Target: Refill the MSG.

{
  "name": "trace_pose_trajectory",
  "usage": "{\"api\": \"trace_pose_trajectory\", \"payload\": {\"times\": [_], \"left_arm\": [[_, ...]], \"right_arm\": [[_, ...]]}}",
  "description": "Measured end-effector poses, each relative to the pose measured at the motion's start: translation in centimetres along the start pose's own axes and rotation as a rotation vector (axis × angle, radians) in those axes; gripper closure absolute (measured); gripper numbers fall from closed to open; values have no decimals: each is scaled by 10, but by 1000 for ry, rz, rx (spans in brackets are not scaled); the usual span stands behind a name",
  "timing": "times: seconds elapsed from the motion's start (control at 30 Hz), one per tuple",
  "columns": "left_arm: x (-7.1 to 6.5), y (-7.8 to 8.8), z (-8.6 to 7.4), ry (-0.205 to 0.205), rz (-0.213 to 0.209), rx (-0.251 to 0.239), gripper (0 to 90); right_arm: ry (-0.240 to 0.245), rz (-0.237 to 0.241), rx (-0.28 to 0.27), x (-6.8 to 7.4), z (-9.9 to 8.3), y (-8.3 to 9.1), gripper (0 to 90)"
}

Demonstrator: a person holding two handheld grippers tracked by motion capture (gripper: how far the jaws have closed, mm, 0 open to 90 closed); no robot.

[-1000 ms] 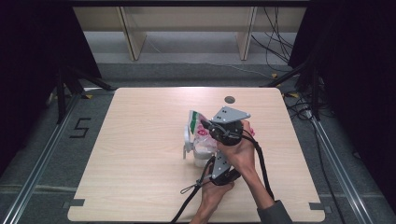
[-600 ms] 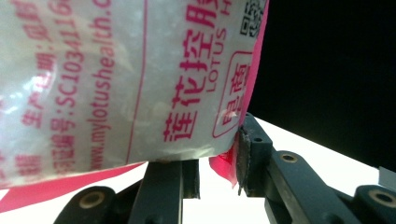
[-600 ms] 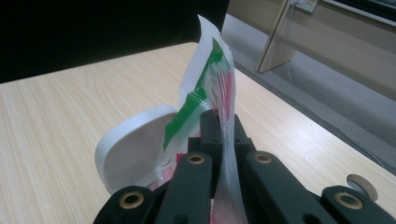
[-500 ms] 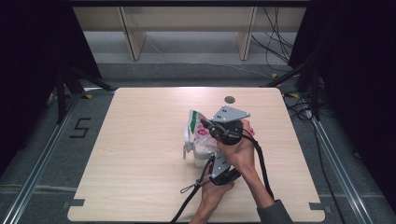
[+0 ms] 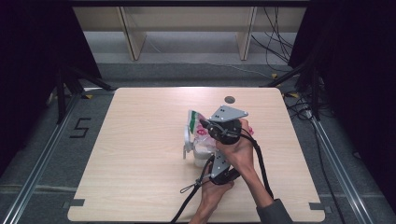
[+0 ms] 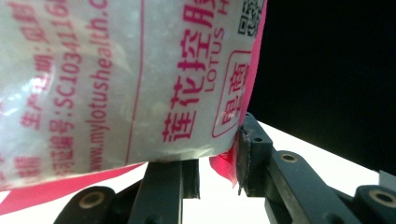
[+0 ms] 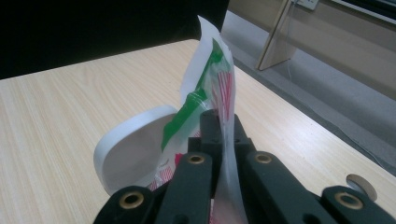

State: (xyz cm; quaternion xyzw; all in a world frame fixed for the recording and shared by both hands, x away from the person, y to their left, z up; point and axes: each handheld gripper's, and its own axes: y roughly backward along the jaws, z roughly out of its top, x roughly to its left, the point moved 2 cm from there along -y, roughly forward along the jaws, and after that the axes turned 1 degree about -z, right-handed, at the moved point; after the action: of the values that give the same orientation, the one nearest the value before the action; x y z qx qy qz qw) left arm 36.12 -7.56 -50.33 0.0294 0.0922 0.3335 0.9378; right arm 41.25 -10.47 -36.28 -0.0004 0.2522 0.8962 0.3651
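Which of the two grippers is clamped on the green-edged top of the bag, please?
The right gripper: its jaws pinch the bag at its green-striped top, while the left gripper holds the pink-edged bottom corner.

Legible markings
Plastic bag (image 6: 116, 84): pink "LOTUS", "mylotushealth", "SC103411…", a QR code; floor (image 5: 28, 140): "5" (image 5: 80, 127).

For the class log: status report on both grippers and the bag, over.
Right gripper shut on the plastic bag top edge. Left gripper clamped on the bag's lower part. White container with open lid beside the bag. Nothing in the way, over.
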Motion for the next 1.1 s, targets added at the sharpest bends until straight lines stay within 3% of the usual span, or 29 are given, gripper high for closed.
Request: {"api": "trace_pose_trajectory", "payload": {"times": [0.13, 0.17, 0.37, 0.63, 0.77, 1.0, 1.03, 1.1], "left_arm": [[0, -2, 0, 4, -11, -19, 729], [0, -2, 0, 4, -12, -20, 729], [0, -2, 2, 9, -14, -22, 729], [0, -1, 2, 4, -2, -10, 729], [0, -1, 3, 4, -2, -13, 729], [0, -2, 3, -5, -11, -18, 729], [-6, -5, 4, 64, -21, -81, 729], [-7, -6, 4, 79, -23, -94, 728]], "right_arm": [[-15, -5, 3, 1, 0, -1, 900], [5, -3, 3, 1, 1, -2, 900], [15, -6, 13, 1, 3, -2, 900], [-16, 4, 32, 3, 3, -2, 900], [14, -4, 20, 1, 4, -3, 900], [16, -12, 38, 3, 3, -5, 900], [14, -8, 36, 3, 4, -4, 900], [29, -4, 36, 2, 4, -4, 900]]}}
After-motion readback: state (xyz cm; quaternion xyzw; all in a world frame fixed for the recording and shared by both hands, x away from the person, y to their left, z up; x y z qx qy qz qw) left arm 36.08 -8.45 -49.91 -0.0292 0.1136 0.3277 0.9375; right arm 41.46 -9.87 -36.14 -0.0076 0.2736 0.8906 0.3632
